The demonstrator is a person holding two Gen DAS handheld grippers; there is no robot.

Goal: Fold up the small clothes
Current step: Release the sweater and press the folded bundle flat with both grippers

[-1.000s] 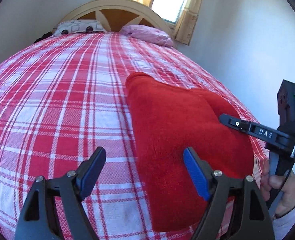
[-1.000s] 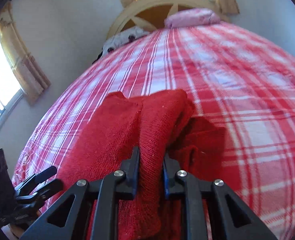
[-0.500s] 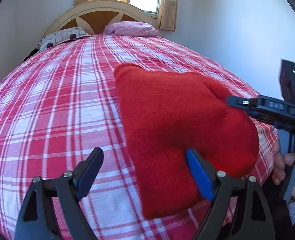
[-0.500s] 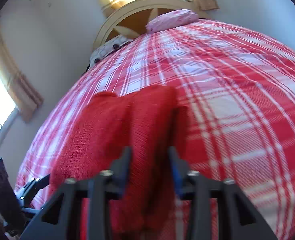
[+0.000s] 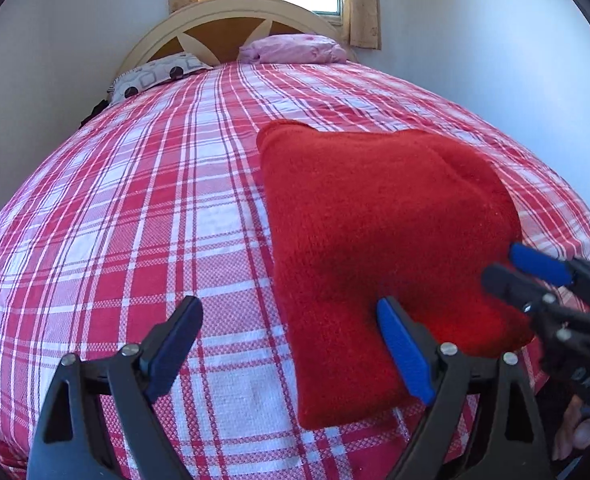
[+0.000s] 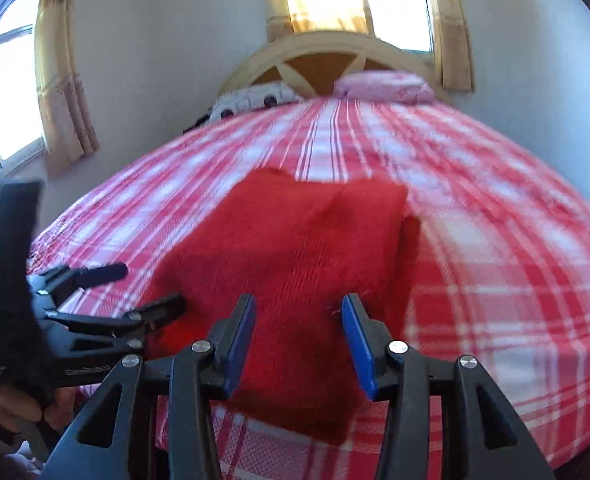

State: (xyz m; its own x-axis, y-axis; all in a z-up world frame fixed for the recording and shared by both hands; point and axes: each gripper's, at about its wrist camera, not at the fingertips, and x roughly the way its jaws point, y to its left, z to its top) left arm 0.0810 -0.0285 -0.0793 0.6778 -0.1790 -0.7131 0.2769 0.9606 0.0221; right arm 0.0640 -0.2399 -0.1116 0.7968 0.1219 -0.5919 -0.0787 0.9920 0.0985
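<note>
A red knitted garment [image 5: 379, 240] lies folded flat on the red and white plaid bed, near its front right corner. It also shows in the right wrist view [image 6: 295, 264]. My left gripper [image 5: 291, 344] is open and empty, hovering over the garment's near left edge. My right gripper [image 6: 297, 332] is open and empty above the garment's near edge. In the left wrist view the right gripper [image 5: 523, 268] shows at the garment's right side. In the right wrist view the left gripper [image 6: 143, 292] shows at the left.
The plaid bedsheet [image 5: 135, 220] covers the whole bed. A patterned pillow [image 5: 155, 76] and a pink pillow [image 5: 295, 48] lie by the headboard [image 5: 231, 24]. White walls stand close on both sides. The bed's front edge is just below the garment.
My right gripper was shut on a fold of the red garment; it has opened and let it go, and the garment now lies flat. Both grippers have pulled back a little.
</note>
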